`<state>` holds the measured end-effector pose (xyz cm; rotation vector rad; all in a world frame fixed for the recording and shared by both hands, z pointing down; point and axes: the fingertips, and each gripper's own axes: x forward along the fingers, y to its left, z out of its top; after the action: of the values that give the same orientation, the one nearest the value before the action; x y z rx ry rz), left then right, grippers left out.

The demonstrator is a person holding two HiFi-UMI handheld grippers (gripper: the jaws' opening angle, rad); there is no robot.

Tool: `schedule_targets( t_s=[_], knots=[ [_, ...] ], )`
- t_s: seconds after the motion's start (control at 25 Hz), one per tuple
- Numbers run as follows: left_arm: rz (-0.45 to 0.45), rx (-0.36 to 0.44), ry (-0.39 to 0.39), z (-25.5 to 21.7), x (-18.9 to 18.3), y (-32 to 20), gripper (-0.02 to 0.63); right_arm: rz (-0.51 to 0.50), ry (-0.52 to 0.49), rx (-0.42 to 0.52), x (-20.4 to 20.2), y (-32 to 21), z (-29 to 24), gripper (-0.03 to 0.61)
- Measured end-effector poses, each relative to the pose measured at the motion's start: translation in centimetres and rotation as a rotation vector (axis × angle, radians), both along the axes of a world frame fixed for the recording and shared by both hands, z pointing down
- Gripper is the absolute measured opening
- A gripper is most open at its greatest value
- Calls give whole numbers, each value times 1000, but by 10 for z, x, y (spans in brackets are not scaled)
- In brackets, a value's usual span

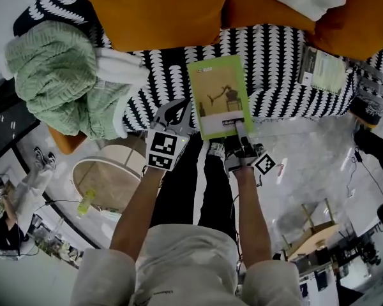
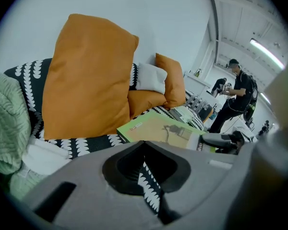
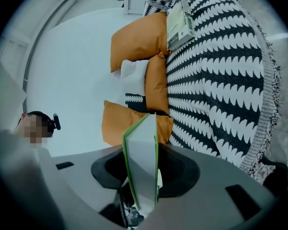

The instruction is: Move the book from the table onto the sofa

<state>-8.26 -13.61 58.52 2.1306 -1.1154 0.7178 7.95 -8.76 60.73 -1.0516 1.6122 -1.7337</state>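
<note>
Sofa [image 1: 287, 56], black-and-white patterned, is filling the top of the head view, with both ends running out of frame. Orange cushions [image 1: 153, 11] are lying at its back, cropped by the top edge. Green book [image 1: 218, 94] is hanging over the sofa's front edge. Whether it is touching the sofa, cannot tell. Right tool [image 1: 238, 127] is clamping the book's near edge, its pads mostly covered by the pages. Left tool [image 1: 176, 116] is sitting just beside the book, jaws slightly parted and gripping nothing.
</note>
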Motion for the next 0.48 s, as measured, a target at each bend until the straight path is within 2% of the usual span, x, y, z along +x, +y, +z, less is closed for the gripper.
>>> schedule_targets(
  t_s=[0.48],
  knots=[
    [98,-30,-22,51,17,-14,9,66,-3,-7,24,-13,64,144]
  ],
)
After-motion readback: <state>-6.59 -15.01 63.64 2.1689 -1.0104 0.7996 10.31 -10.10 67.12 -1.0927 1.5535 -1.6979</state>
